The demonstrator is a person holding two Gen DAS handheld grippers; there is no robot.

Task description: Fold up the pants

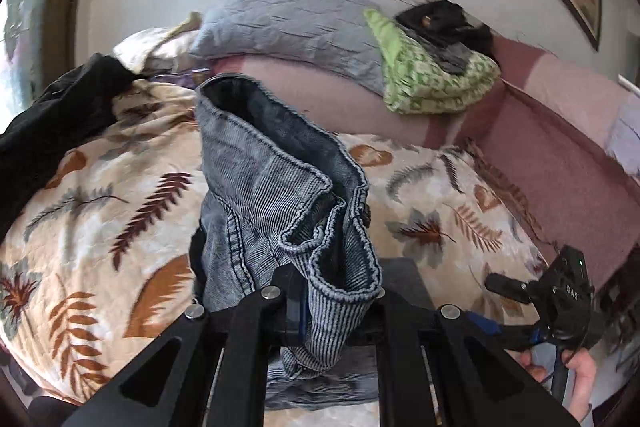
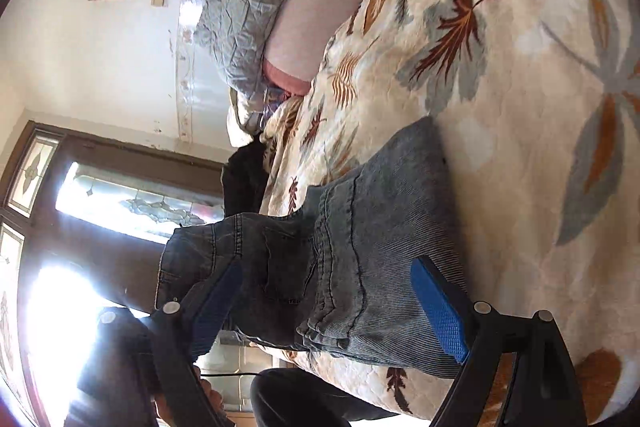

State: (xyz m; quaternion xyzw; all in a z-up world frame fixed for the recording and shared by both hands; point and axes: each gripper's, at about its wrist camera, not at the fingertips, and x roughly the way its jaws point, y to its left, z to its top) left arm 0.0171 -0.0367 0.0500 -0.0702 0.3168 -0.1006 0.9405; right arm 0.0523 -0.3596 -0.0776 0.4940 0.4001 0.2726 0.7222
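Hanging from the closed left gripper [image 1: 320,311], the jeans [image 1: 280,187] are bunched above the bed [image 1: 440,227]; the right gripper [image 2: 332,311] is held open astride them, nearer the cuffs.

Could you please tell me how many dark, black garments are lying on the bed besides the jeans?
2: a black garment at the bedspread's left edge, and a black item atop the green cloth. Others may be hidden.

"DAS" on right tool [image 1: 568,291]
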